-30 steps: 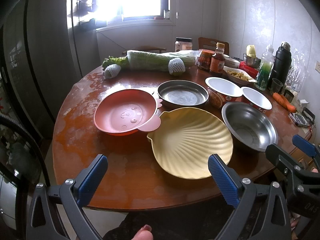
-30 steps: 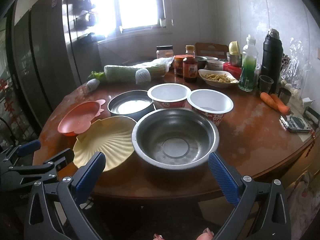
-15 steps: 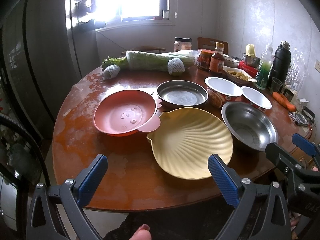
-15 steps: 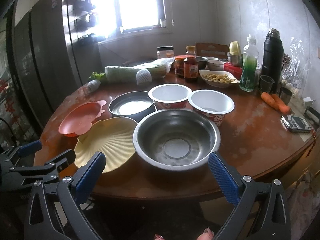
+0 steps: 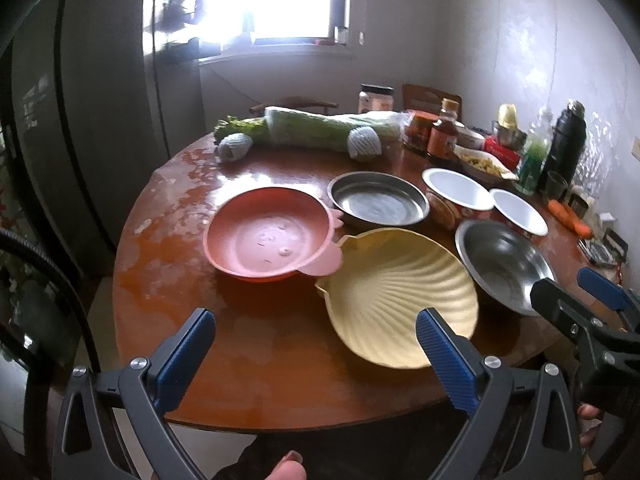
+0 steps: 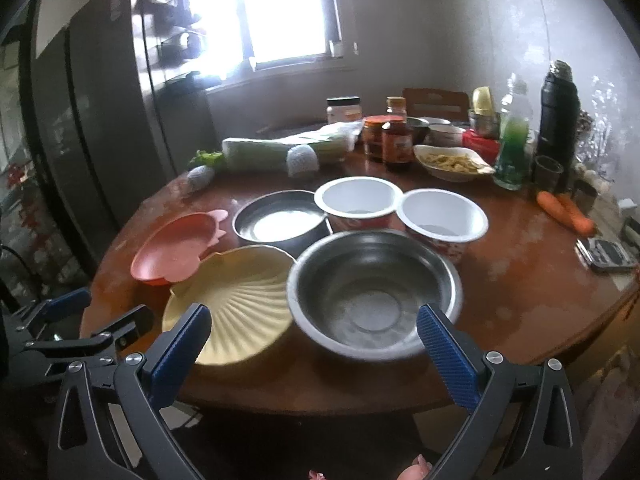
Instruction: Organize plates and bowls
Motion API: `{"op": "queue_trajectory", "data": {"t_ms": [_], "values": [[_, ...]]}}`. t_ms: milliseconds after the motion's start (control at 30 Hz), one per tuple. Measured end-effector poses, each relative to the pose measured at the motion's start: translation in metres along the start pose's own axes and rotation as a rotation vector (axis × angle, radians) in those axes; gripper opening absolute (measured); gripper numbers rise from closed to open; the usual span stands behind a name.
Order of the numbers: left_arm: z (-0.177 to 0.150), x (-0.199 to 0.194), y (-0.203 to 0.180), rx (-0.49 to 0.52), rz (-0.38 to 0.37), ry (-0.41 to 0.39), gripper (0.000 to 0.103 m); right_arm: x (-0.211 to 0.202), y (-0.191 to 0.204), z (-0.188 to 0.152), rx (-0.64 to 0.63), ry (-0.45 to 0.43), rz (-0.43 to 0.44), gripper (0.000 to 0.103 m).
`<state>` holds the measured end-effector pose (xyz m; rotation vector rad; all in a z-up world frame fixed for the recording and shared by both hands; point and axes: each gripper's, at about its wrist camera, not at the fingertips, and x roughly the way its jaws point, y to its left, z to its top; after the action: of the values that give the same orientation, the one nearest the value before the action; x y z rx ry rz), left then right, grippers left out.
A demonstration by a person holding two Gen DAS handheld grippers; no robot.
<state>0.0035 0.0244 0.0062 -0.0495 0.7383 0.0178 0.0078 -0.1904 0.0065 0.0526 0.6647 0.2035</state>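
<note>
Left gripper and right gripper both spread wide and empty at the near edge of the surface, shell plate touching pink plate, steel bowl just beside, steel dish and two white bowls behind

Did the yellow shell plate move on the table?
No. The yellow shell plate sits in the same spot, its edge next to the pink plate and the steel bowl. Only the camera moved closer.
</note>
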Motion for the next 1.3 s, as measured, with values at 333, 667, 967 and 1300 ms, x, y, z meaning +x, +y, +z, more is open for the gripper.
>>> {"op": "queue_trajectory", "data": {"t_ms": [333, 667, 967, 1300], "values": [[0.015, 0.007, 0.055, -0.092, 0.057, -0.01, 0.101, 0.022, 0.035, 0.03, -0.052, 0.01, 0.101, 0.103], [0.035, 0.046, 0.098, -0.127, 0.048, 0.084, 0.101, 0.082, 0.081, 0.055, -0.112, 0.101, 0.168, 0.103], [0.046, 0.084, 0.108, -0.117, 0.058, 0.137, 0.101, 0.134, 0.094, 0.063, -0.113, 0.174, 0.144, 0.102], [0.053, 0.105, 0.105, -0.097, 0.046, 0.165, 0.09, 0.162, 0.106, 0.066, -0.147, 0.212, 0.141, 0.079]]}}
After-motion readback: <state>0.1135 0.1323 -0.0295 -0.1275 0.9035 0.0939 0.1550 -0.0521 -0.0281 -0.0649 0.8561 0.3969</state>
